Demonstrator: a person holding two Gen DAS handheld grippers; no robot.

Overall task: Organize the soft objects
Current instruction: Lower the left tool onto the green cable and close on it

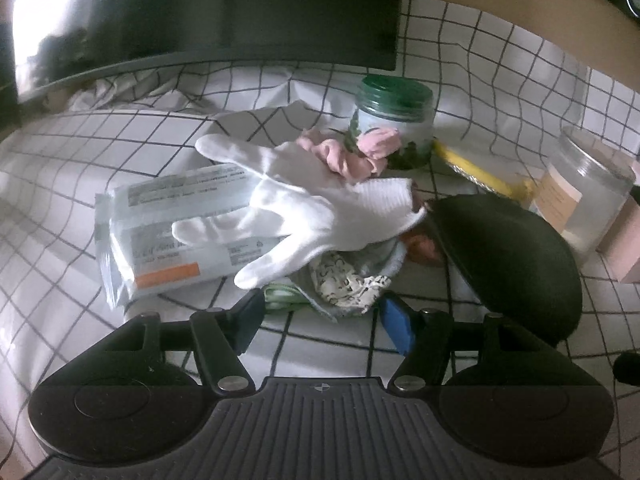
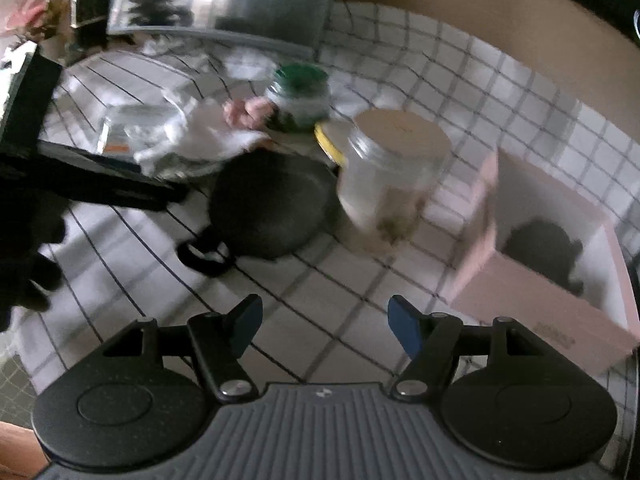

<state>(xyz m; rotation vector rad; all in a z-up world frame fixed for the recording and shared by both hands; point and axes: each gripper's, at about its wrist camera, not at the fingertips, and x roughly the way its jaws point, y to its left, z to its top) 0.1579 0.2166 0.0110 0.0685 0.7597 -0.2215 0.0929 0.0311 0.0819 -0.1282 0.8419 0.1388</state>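
Note:
A white glove [image 1: 304, 208] lies over a plastic wipes pack [image 1: 176, 236] on the checked cloth. A pink scrunchie [image 1: 352, 152] lies behind it, and a patterned cloth [image 1: 352, 280] and a green cloth [image 1: 280, 294] lie under its cuff. My left gripper [image 1: 324, 318] is open and empty, just in front of the patterned cloth. My right gripper [image 2: 324, 326] is open and empty above bare cloth. The right wrist view shows the glove [image 2: 208, 136] and scrunchie [image 2: 248, 114] far left, blurred, and a pink open box [image 2: 536, 280] at right with a dark object [image 2: 548, 248] inside.
A black oval case [image 1: 504, 256] [image 2: 272, 208] lies right of the pile. A green-lidded jar [image 1: 394, 120] [image 2: 300, 96], a clear jar [image 1: 580, 192] [image 2: 392, 176] and a yellow sponge [image 1: 480, 168] stand behind. A dark monitor [image 1: 240, 12] is at the back. The left gripper's body [image 2: 80, 184] shows at left.

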